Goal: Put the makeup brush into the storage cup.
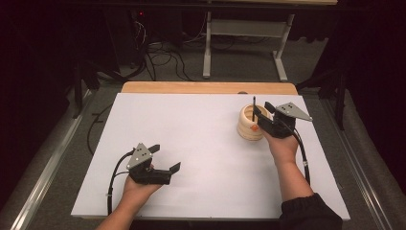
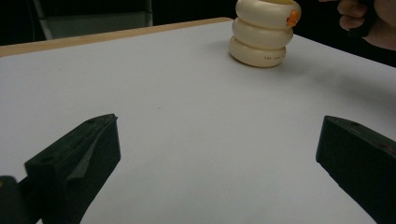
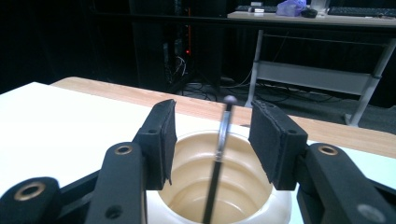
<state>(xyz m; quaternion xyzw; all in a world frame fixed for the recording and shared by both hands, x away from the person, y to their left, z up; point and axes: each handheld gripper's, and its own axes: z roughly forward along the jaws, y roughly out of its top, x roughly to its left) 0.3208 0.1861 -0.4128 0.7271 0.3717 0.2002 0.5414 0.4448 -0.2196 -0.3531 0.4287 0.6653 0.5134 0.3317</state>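
Before you lies a white sheet (image 1: 201,143) covering most of the table; a strip of the wooden tabletop (image 1: 191,87) shows bare along its far edge. Beyond that you see grey carpet (image 1: 239,67), with a tangle of black cables (image 1: 163,57) spread over it at the left; a pale metal desk frame (image 1: 207,48) stands just right of them. A metal rail (image 1: 48,163) runs along the floor on your left. In the right gripper view you face a far desk (image 3: 289,17); a keyboard (image 3: 359,10) and a purple bundle (image 3: 292,6) sit on it; a small red light (image 3: 188,50) glows in the dark equipment below.
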